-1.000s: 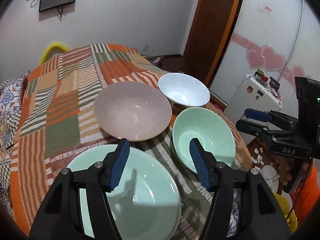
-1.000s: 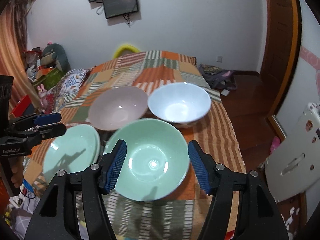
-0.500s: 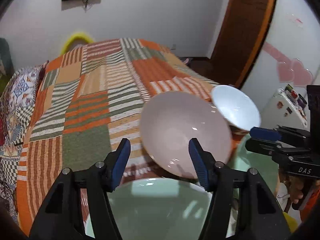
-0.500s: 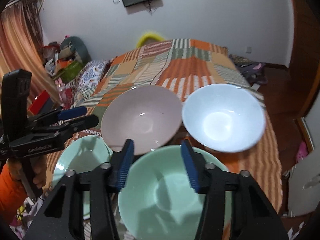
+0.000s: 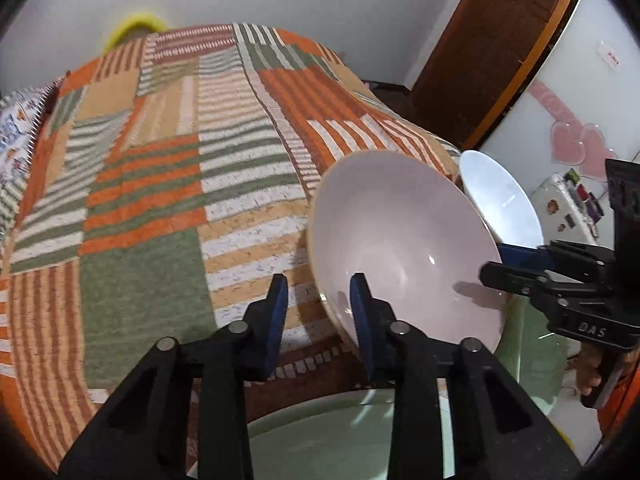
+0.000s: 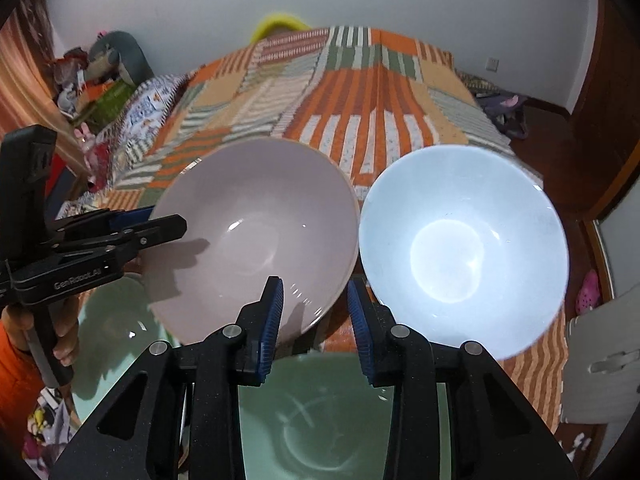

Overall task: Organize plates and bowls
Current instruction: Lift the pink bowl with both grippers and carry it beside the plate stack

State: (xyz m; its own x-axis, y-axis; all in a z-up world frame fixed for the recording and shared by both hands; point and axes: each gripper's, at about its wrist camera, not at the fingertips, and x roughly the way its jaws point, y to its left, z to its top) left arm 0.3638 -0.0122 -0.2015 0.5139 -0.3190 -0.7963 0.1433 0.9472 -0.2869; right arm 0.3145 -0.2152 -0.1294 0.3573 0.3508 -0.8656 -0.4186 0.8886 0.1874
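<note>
1. Left gripper, jaws apart, straddles the near rim of the pink bowl at centre frame.
2. Right gripper, jaws apart, empty, sits between the pink bowl and the white bowl on the patchwork bed.

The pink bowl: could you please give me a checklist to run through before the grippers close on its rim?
1. Left gripper open: ok.
2. Rim of the glossy round pink bowl sits between the left gripper's fingers: ok.
3. Right gripper open, with the pink bowl's near rim between its fingers: ok.
4. Pads already touching the rim: cannot tell.
5. Gap between the pink bowl and the glossy round white bowl beside it: cannot tell.
</note>
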